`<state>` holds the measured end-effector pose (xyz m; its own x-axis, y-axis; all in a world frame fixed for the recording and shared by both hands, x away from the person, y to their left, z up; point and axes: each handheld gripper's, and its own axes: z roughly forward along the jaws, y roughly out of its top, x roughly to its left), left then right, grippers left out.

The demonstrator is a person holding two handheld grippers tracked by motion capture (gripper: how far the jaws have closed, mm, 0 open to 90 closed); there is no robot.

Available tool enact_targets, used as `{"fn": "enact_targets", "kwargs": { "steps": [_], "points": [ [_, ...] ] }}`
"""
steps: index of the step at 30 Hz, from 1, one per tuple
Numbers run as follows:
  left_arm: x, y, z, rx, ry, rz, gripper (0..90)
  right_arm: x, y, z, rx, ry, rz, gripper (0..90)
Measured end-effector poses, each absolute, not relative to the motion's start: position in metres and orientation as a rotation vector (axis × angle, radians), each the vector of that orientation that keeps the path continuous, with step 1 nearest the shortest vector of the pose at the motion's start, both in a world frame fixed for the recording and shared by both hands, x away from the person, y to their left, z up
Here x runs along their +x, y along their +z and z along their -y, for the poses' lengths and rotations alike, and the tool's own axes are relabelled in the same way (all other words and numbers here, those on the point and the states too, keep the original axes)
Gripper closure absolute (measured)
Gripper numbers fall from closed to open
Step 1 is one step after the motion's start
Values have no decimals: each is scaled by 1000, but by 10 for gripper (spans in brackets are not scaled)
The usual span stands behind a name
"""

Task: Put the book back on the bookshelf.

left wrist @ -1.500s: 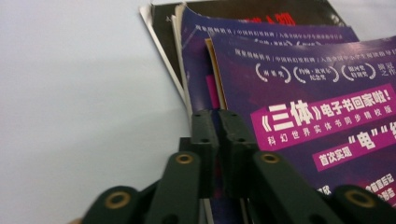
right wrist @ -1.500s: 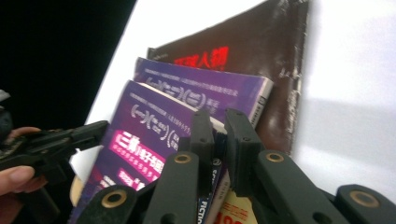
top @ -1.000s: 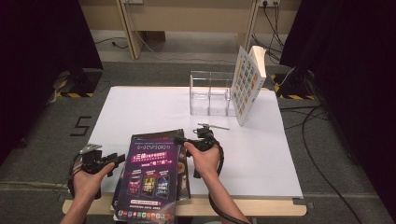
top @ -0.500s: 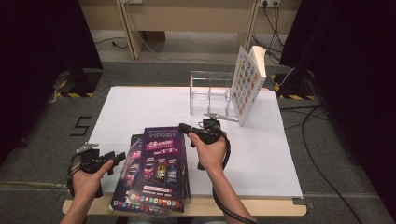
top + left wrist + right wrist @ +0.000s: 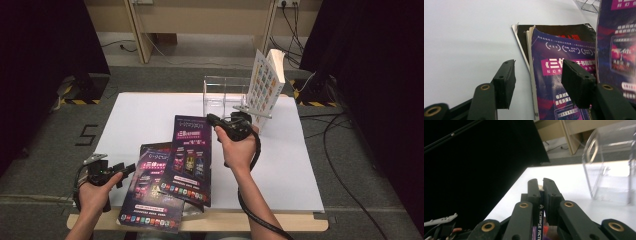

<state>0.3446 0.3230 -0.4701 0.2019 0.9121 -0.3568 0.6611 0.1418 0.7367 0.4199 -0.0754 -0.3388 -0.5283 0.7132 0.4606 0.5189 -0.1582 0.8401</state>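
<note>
My right tool (image 5: 216, 123) is pinching the top edge of a purple magazine (image 5: 190, 159), which hangs from it, tilted, above the white surface (image 5: 145, 115). In the right gripper view my right tool (image 5: 541, 185) has its jaws pressed tight on that thin edge, the spine lettering showing between them. The lifted magazine's lower end overlaps the stack of magazines (image 5: 152, 187) that lies flat at the near edge of the surface, in front of me and a little to the left.

My left tool (image 5: 120, 170) sits low at the left edge of that stack. Its jaws have just been opening and now stand spread; in the left gripper view my left tool (image 5: 537, 80) has one jaw over the bare surface and the other over the cover of the top magazine, and the stack's edge runs between them without either pad pressing on it. The stack (image 5: 554, 50) shows a dark book at the bottom and purple covers above it, their corners slightly fanned. The lifted magazine (image 5: 616, 40) hangs at the right of that view, close beside the stack.

At the far side of the surface stands a clear plastic holder (image 5: 225, 95) with two compartments. A light-coloured booklet (image 5: 265, 85) with small coloured squares on its cover stands upright against the holder's right side. The holder (image 5: 609, 165) shows near my right tool in the right gripper view, apart from it
</note>
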Motion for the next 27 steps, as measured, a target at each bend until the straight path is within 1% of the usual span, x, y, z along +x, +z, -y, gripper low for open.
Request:
{"fn": "enact_targets", "kwargs": {
  "steps": [27],
  "points": [
    [346, -472, -324, 1578, 351, -1538, 454, 449, -272, 128, 1359, 1673, -1674, 852]
  ]
}}
